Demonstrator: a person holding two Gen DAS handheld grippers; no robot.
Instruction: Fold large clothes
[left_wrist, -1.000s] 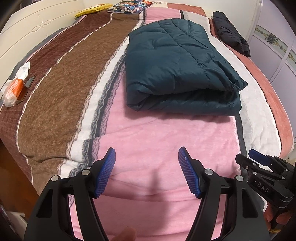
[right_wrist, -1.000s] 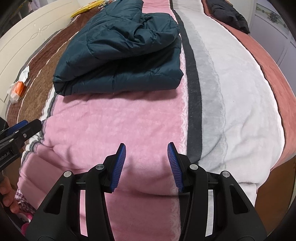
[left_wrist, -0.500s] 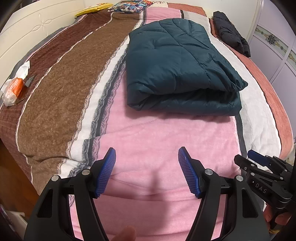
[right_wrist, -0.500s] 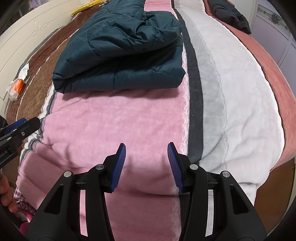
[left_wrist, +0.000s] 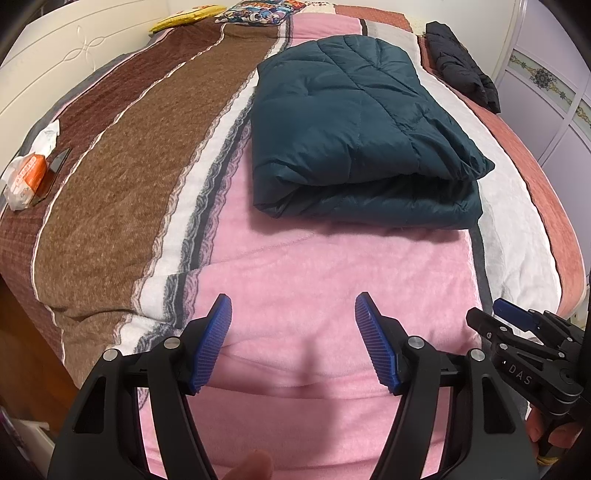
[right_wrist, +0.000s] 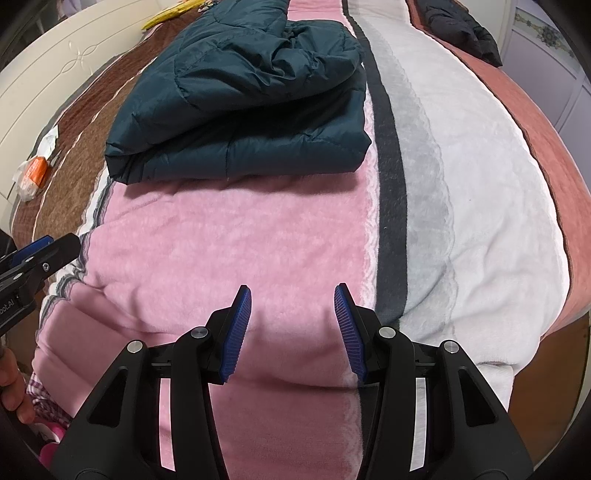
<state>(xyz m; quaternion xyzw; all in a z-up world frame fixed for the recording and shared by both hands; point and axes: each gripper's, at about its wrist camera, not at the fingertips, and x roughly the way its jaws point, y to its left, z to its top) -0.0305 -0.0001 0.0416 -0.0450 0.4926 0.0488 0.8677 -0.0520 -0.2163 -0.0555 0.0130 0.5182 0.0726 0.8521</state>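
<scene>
A dark teal quilted jacket lies folded in a thick rectangle on the striped bedspread, its folded edge toward me. It also shows in the right wrist view. My left gripper is open and empty, held over the pink stripe well short of the jacket. My right gripper is open and empty, also over the pink stripe near the bed's front edge. The right gripper shows at the lower right of the left wrist view.
A black garment lies at the far right of the bed. An orange and white packet lies at the left edge. Pillows sit at the far end. A white headboard runs along the left, a wardrobe on the right.
Both grippers have drawn back slightly from the jacket and stay open. The jacket has not moved.
</scene>
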